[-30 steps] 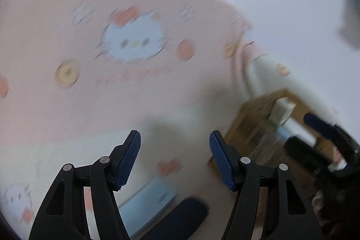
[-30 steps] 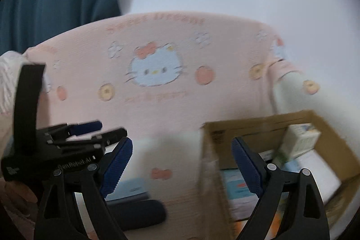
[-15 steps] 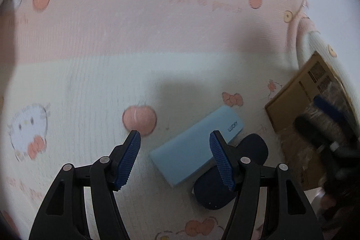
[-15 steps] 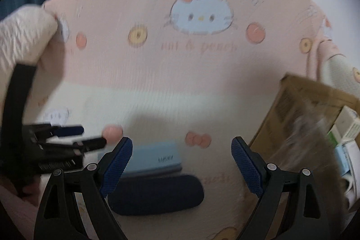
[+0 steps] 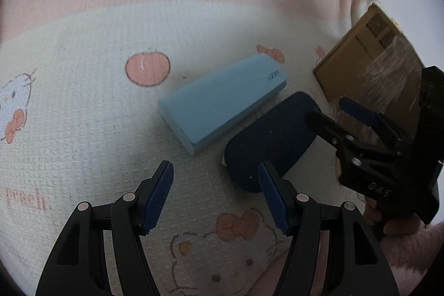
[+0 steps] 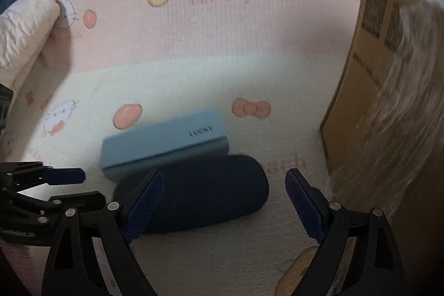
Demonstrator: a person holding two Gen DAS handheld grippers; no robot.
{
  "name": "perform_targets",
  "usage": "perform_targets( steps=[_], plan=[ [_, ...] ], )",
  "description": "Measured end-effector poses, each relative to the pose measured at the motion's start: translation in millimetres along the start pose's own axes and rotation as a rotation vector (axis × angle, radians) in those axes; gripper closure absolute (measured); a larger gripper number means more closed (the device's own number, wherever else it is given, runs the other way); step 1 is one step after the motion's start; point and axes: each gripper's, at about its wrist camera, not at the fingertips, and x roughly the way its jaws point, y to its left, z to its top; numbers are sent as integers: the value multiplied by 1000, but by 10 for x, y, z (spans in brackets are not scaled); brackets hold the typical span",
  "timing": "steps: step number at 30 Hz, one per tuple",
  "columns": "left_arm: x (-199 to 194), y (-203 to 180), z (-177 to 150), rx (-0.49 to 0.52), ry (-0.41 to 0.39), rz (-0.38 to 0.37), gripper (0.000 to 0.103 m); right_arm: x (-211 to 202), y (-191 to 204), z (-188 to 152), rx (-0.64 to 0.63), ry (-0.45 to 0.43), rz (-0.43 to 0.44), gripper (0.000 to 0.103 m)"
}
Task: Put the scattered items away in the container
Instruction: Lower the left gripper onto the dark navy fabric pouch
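— Black arms and blue ribbed pads nearest the lens: is the left tool (image 5: 216,194) holding anything?

— No. Its jaws are spread wide with nothing between them, above the cartoon-cat blanket (image 5: 83,107).

— And the right tool (image 6: 224,201)?

— Also gaping and empty. In its own view the dark navy case (image 6: 199,196) lies just past the fingertips, its left end hidden behind the left pad.

— Where is that case from the left camera?

— At about one o'clock from the left tool's tips, just beyond the right pad. The right tool also shows there, at three o'clock, its fingertips over the case's far end; I cannot tell whether they touch it.

— What lies further out?

— A light blue box (image 5: 222,101) marked LUCKY, flat on the blanket at roughly twelve o'clock. In the right view its long side runs alongside the navy case, right up against it.

— And the container?

— A brown cardboard box (image 6: 358,90) with a printed label and shiny tape, at two o'clock in both views, beyond the two items. Its inside is not visible.
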Motion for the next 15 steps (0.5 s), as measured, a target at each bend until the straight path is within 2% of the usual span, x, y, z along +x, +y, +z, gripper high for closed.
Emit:
perform_targets(
  steps=[3,6,10,12,15],
  plan=[
    [37,7,3,-16,9,-32,39,94,-64,-47,22,22,6,14],
    [125,-25,-21,-9,49,-44,62,167,-130,-72,39,40,22,14],
    [143,-63,22,-12,37,-57,63,243,-177,-38,70,43,70,15],
    [148,-83,30,-8,35,-60,63,278,-182,-7,69,40,91,22],
    [145,-103,29,-7,28,-65,63,307,-188,18,66,34,123,23]
  ],
)
